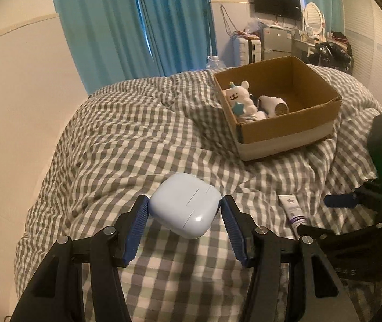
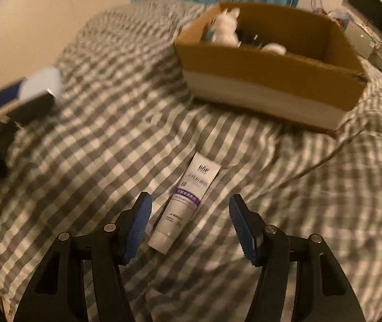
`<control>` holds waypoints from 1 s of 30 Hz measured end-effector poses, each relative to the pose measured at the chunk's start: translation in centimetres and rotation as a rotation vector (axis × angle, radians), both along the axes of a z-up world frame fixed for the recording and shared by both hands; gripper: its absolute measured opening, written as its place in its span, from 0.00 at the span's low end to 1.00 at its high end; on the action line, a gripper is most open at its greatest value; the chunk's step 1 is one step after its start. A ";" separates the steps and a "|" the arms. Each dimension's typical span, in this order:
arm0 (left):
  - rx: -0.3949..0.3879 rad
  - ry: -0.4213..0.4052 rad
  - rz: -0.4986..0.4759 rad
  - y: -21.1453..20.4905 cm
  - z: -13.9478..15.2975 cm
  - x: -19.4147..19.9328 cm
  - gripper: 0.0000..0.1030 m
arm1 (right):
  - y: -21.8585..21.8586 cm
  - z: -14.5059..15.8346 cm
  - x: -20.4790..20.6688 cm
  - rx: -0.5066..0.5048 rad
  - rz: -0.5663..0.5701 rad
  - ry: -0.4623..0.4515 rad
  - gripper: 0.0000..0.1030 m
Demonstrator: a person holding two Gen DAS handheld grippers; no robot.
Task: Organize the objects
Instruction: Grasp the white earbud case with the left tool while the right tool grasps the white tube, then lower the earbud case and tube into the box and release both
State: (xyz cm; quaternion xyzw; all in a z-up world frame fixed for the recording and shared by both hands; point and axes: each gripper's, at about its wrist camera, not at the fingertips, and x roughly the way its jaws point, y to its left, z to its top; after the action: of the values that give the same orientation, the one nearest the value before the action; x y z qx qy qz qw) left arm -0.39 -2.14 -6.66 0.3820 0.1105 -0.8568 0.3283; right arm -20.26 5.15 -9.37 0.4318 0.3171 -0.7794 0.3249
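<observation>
My left gripper (image 1: 185,200) is shut on a pale blue rounded case (image 1: 185,209) and holds it above the checkered bed cover (image 1: 137,139). The same case (image 2: 42,81) shows blurred at the left of the right wrist view. A white tube with a purple band (image 2: 184,201) lies flat on the cover. My right gripper (image 2: 189,197) hangs over the tube, open, with a finger on each side and neither pad touching it. Beyond stands an open cardboard box (image 1: 285,127) holding a white plush toy (image 1: 238,98) and a white rounded object (image 1: 273,104).
The bed cover (image 2: 325,187) is rumpled into folds around the box (image 2: 266,80). A cream wall borders the bed on the left, teal curtains (image 1: 137,26) hang behind it, and cluttered furniture with a dark screen (image 1: 277,2) stands far right.
</observation>
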 end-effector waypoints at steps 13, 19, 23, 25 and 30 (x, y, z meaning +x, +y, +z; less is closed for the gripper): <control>0.092 0.023 -0.019 -1.0 -1.9 0.4 0.55 | -0.6 -3.0 0.1 0.074 -0.008 -0.033 0.27; 0.115 0.052 -0.026 -0.6 -1.2 1.0 0.55 | 0.6 -0.1 2.3 0.038 0.015 0.050 0.02; 0.109 0.075 -0.036 0.0 0.1 1.5 0.55 | 1.4 2.0 4.4 0.028 0.042 0.111 0.00; 0.102 0.082 -0.039 0.2 0.6 1.6 0.55 | 2.0 2.7 4.6 0.017 0.044 0.123 0.00; 0.078 0.076 -0.034 0.5 1.1 1.7 0.55 | 1.0 2.5 3.5 -0.025 0.036 0.069 0.01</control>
State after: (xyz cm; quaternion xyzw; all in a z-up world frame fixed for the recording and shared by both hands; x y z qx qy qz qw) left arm 1.27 -1.62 -5.56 0.3632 0.1497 -0.8712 0.2943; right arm -16.79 6.13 -6.91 0.3948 0.3263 -0.7917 0.3330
